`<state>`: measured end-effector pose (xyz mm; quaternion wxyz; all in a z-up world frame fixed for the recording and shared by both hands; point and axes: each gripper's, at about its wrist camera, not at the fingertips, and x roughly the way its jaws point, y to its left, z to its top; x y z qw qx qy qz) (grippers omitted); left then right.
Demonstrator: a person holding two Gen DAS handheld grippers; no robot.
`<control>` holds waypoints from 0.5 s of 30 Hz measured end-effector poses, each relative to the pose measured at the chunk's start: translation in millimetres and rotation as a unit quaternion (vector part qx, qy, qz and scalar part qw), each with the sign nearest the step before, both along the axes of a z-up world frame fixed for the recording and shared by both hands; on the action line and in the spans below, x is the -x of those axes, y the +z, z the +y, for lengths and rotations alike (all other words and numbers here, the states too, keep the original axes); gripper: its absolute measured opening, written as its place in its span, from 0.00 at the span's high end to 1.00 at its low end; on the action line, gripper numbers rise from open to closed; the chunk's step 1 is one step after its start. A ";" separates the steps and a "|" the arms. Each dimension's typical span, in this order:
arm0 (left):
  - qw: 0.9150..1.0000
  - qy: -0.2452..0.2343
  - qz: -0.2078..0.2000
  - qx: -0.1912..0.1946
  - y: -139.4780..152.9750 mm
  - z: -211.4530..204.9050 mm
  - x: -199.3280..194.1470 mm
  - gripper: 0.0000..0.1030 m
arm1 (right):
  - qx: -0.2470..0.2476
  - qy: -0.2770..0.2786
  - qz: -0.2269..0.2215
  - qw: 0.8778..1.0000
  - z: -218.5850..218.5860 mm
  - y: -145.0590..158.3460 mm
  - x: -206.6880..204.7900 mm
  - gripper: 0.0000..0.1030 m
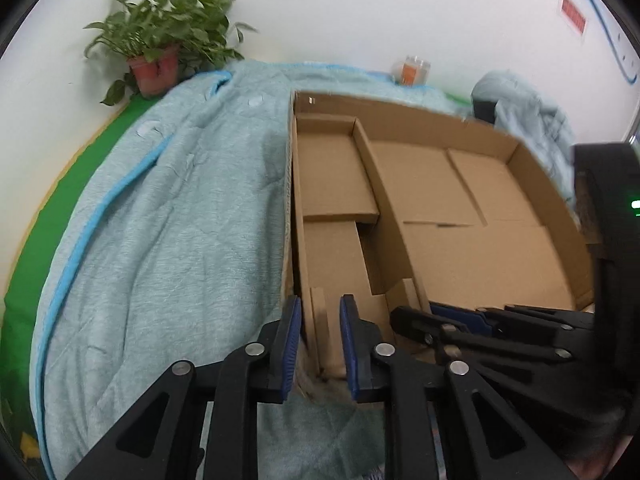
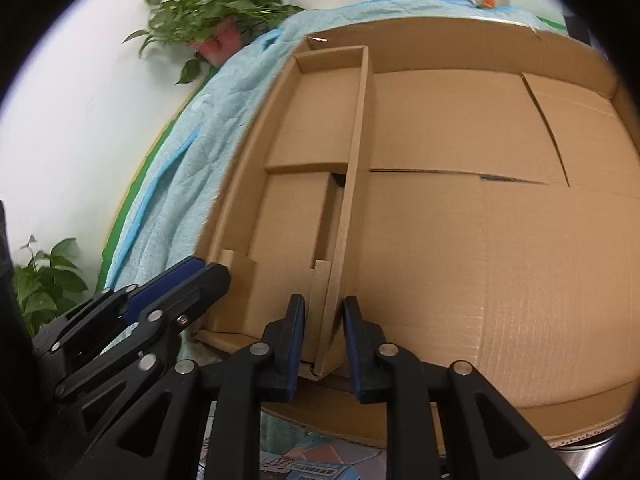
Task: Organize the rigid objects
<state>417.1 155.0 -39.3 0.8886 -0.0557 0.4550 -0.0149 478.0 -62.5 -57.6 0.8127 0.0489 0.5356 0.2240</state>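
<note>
Light, stiff brown corrugated cardboard box [image 2: 460, 208] — both grippers [image 1: 320, 340] [image 2: 323, 336] clamped on its thin near-edge walls — should lift easily.

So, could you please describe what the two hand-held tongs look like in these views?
Both look alike. The left tongs and right tongs are matte black plastic, built from angular linkage bars with triangular cut-outs, joined by round silver rivets. Each finger carries a flat, ribbed blue pad on its inner face. The right unit's black body shows a small green light. No cables or sleeves are visible.
</note>
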 end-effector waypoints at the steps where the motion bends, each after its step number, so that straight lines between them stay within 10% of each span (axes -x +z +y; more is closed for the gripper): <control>1: 1.000 0.005 -0.011 0.002 6.0 1.5 7.9 0.75 | 0.005 -0.001 -0.016 1.000 -3.8 5.1 2.4 0.80; 3: 0.999 0.019 -0.048 -0.001 22.2 2.9 31.1 0.33 | 0.031 -0.004 -0.085 0.996 -10.7 24.7 16.7 0.69; 6: 0.992 0.026 -0.120 -0.007 47.9 -2.2 69.3 0.03 | 0.039 -0.020 -0.150 0.988 -34.7 53.1 45.8 0.13; 15: 0.984 0.027 -0.171 0.047 78.8 -23.7 135.6 0.01 | 0.091 -0.041 -0.236 0.967 -74.4 80.6 116.6 0.01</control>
